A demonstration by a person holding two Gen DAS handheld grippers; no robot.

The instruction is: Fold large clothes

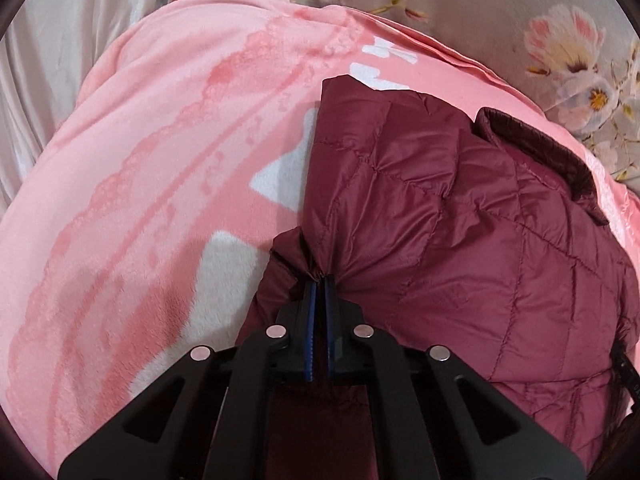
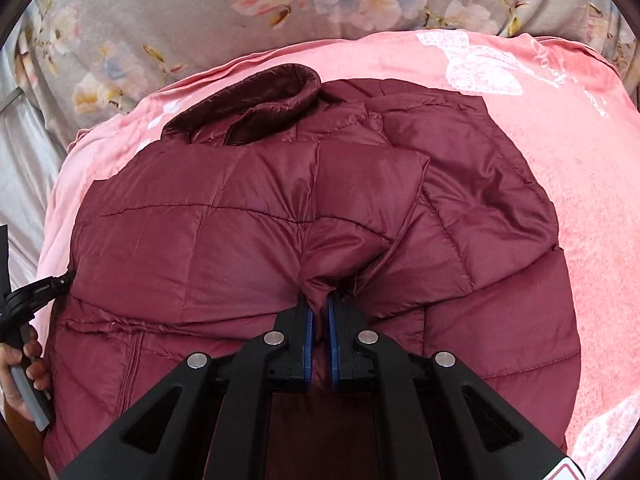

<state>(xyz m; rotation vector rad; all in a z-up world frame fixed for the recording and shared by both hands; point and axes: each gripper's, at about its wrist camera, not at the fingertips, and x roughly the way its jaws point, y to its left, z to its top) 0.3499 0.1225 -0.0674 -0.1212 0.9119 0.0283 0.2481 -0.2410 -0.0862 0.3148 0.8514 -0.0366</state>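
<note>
A maroon quilted puffer jacket [image 2: 248, 240] lies spread on a pink blanket [image 2: 592, 216], its collar [image 2: 256, 116] toward the far side. My right gripper [image 2: 319, 300] is shut on a pinched fold of the jacket's fabric near its middle. In the left wrist view the same jacket [image 1: 460, 220] fills the right half, and my left gripper [image 1: 320, 278] is shut on a gathered bit of its left edge. The left gripper's body [image 2: 36, 292] and a hand [image 2: 24, 364] that holds it show at the left edge of the right wrist view.
The pink blanket [image 1: 140, 160] with white patches covers a bed. Behind it lies grey bedding [image 2: 168, 20] printed with flowers, and pale satin cloth [image 1: 48, 60] hangs at the far left.
</note>
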